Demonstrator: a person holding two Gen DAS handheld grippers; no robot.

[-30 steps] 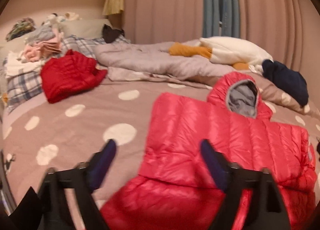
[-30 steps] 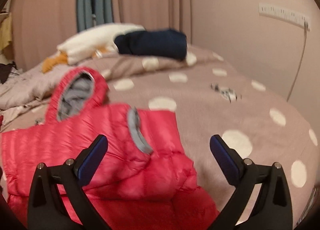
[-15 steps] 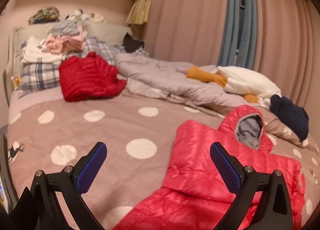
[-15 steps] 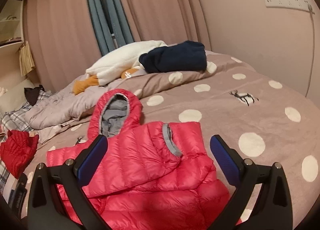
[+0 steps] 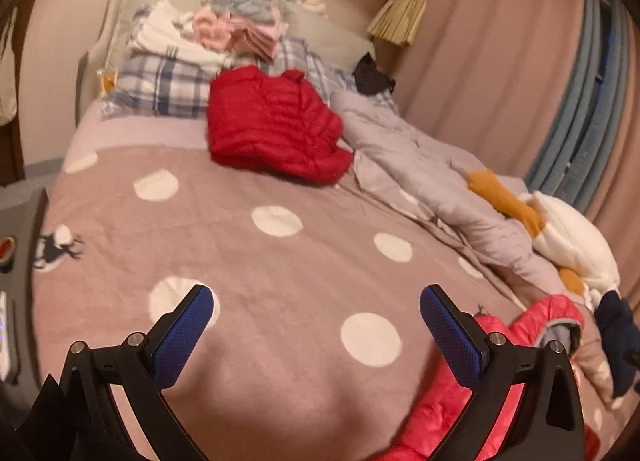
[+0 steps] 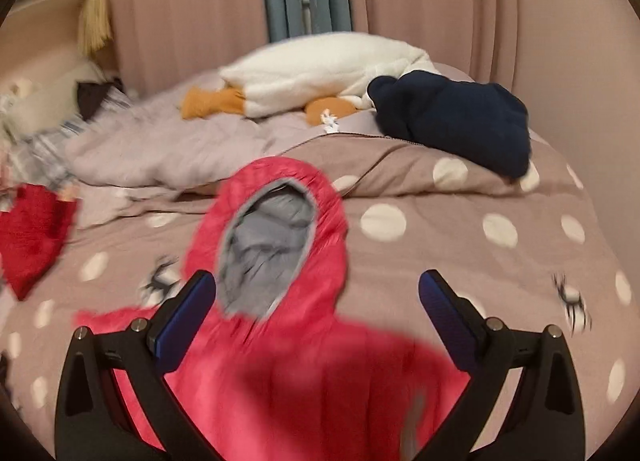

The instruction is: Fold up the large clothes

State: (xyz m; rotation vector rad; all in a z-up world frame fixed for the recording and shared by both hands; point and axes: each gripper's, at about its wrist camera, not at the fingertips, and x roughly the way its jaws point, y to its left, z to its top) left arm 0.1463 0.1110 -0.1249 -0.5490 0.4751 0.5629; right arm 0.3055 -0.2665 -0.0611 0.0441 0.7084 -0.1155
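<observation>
- My left gripper (image 5: 316,311) stands wide open above the dotted blanket (image 5: 280,273); its jaws have just been spreading, and only bare blanket shows between them.
- My right gripper (image 6: 316,297) is spread wide as well and holds nothing; the pink hooded puffer jacket (image 6: 280,381) lies below and between its blue pads (image 6: 188,309), and I cannot say whether either pad brushes it.
- The jacket lies flat on the blanket, its hood (image 6: 276,229) pointing toward the far side of the bed, grey lining showing in the opening.
- In the left view the same jacket (image 5: 448,409) sits at the lower right, partly behind my right-hand finger.
- A red quilted jacket (image 5: 272,125) lies bundled near the head of the bed, against a plaid pillow (image 5: 164,89) stacked with folded pink and white clothes (image 5: 232,33).
- A grey duvet (image 5: 420,173) runs along the curtain side, with a white and orange plush toy (image 6: 320,73) and a dark navy garment (image 6: 452,121) beside it.
- No brand, label or writing is readable anywhere; the blanket carries only white dots and small dark reindeer figures (image 5: 56,249).
</observation>
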